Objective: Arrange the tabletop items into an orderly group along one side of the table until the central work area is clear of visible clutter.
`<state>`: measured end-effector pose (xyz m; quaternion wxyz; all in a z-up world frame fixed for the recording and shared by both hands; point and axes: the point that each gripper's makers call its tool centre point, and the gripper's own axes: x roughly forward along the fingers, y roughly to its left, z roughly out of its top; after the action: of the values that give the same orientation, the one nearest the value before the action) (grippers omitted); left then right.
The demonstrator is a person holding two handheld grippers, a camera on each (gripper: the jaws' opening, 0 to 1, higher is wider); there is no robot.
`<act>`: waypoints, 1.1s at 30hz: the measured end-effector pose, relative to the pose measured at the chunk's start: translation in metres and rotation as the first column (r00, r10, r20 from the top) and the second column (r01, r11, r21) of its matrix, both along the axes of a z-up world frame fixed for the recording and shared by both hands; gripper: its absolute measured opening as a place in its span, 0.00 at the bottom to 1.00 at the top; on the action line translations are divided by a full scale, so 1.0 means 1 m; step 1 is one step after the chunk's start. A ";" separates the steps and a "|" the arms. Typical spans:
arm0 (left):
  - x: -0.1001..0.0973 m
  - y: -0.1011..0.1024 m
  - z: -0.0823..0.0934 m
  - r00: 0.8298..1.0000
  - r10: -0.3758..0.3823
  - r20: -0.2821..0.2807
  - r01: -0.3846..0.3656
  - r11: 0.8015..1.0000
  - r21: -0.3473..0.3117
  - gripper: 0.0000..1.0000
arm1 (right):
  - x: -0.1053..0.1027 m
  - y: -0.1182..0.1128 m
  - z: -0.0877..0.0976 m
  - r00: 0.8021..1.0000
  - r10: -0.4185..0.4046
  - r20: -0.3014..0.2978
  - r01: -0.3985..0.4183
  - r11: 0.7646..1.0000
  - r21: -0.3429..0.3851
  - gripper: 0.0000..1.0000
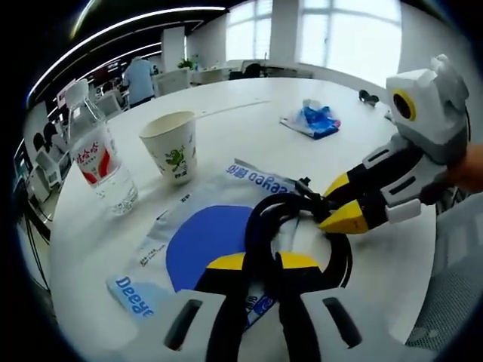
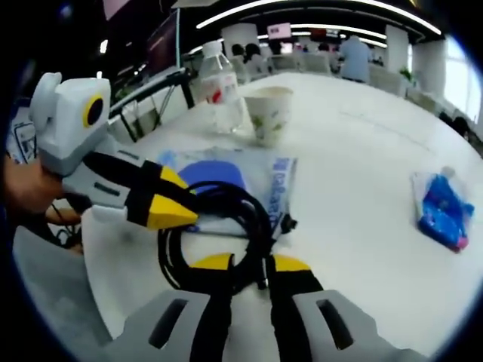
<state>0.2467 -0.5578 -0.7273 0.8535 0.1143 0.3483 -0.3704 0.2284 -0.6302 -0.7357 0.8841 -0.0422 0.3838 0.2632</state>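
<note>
As both claws pinch, cable (image 1: 260, 226) coils.

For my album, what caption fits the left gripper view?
Two tongs pinch a coiled black cable over a blue-and-white bag, beside a paper cup and water bottle.

Left gripper view: open white table (image 1: 249, 113) lies from 11 to 1 o'clock. Obstacles: water bottle (image 1: 98, 154) at 9, paper cup (image 1: 171, 147) at 10, blue packet (image 1: 313, 121) at 1, coiled black cable (image 1: 290, 226) on the plastic bag (image 1: 204, 241) at centre.
</note>
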 end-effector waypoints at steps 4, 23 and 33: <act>-0.001 0.001 0.001 1.000 0.020 -0.019 -0.020 1.000 -0.019 0.11 | -0.001 -0.001 0.002 1.000 -0.008 -0.003 0.008 1.000 0.007 0.11; -0.008 -0.010 0.015 0.999 0.034 -0.026 -0.035 0.998 -0.048 0.06 | -0.009 -0.014 0.013 1.000 -0.025 -0.004 0.025 0.999 0.022 0.08; -0.012 -0.027 0.024 1.000 0.016 -0.007 -0.016 0.998 -0.054 0.06 | -0.014 -0.030 0.021 0.999 -0.044 0.007 0.044 0.999 0.028 0.08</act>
<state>0.2342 -0.5850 -0.7034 0.8579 0.0873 0.3421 -0.3733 0.2143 -0.6600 -0.7150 0.8916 -0.0226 0.3776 0.2490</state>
